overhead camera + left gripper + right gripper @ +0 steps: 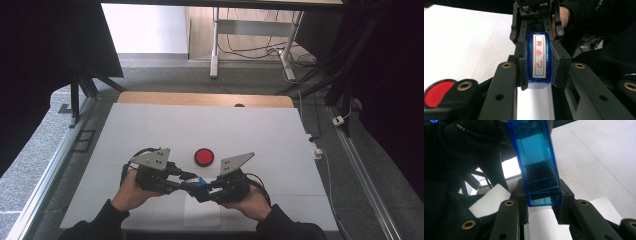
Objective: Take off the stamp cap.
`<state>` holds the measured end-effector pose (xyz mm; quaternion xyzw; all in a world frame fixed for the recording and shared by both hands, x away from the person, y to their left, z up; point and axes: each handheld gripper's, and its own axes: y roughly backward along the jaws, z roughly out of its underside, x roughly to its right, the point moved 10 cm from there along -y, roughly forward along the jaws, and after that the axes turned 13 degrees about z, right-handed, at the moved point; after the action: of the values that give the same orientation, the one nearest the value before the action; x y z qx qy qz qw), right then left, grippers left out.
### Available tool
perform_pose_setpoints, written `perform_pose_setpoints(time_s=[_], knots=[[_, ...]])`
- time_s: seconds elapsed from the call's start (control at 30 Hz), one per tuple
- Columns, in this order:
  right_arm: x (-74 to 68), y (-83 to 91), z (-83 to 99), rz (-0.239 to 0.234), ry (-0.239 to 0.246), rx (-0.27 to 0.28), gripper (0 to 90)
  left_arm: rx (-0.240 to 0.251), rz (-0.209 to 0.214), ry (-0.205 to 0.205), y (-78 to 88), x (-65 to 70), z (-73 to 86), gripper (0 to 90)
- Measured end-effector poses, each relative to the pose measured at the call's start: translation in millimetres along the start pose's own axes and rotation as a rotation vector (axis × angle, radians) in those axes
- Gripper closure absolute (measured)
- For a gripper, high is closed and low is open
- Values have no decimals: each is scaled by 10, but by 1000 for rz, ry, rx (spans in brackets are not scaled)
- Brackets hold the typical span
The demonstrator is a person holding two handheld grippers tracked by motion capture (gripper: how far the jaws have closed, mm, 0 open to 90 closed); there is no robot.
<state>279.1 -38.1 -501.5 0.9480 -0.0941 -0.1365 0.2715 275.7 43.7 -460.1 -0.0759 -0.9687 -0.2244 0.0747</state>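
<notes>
Both tools, left (pixel 537 75) and right (pixel 544 205), clamp blue stamp (pixel 539 60), seemingly labelled "已审核".

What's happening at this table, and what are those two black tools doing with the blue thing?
A person sits at a white-covered table with a hand-held claw in each hand. Both the left claw and the right claw are clamped on the same small blue stamp, held between them just above the table near its front edge. The stamp has a clear blue case and a white label with red characters. A round red ink pad lies on the table just beyond it, untouched.
</notes>
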Motion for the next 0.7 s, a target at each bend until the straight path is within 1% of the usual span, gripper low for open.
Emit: perform_pose_setpoints(time_s=[0.03, 0.07, 0.1, 0.13, 0.2, 0.23, 0.27, 0.37, 0.4, 0.43, 0.47, 0.53, 0.57, 0.6, 0.67, 0.7], knots=[[3, 0, -2, -5, -18, 2, 695, -2, 1, 1, -1, 1, -2, 708], [3, -1, 0, -6, -13, 3, 695, -1, 3, 2, -2, 1, -1, 708], [-5, 2, 3, -2, 13, 4, 695, 7, 15, 11, 2, 4, 0, 708], [-14, 6, 1, -3, 24, 7, 696, 22, 36, 26, 12, 7, -2, 708], [-31, 13, -7, 0, 49, 13, 695, 30, 45, 33, 17, 10, -4, 708], [-31, 13, -7, 0, 49, 13, 695, 32, 49, 32, 20, 12, -4, 708], [-35, 13, -12, 3, 60, 18, 696, 31, 49, 31, 19, 14, -4, 707], [-36, 10, 12, 14, 92, 4, 696, 30, 51, 32, 16, 17, -6, 708], [-36, 10, 12, 14, 92, 4, 696, 46, 57, 37, 31, 19, -17, 708], [-23, 6, 37, 34, 117, -13, 695, 67, 65, 36, 63, 24, -35, 708], [1, 4, 57, 50, 119, -18, 695, 67, 60, 35, 78, 24, -40, 708], [4, 6, 52, 51, 114, -15, 695, 55, 46, 30, 80, 24, -38, 708], [8, 10, 48, 56, 118, -13, 694, 53, 47, 32, 72, 26, -37, 708], [17, 17, 42, 66, 122, -8, 694, 47, 44, 38, 60, 24, -32, 707], [22, 19, 43, 71, 124, -6, 693, 36, 31, 57, 45, 8, -20, 707], [45, 25, 49, 103, 140, -1, 693, 38, 27, 63, 46, 3, -20, 707]])
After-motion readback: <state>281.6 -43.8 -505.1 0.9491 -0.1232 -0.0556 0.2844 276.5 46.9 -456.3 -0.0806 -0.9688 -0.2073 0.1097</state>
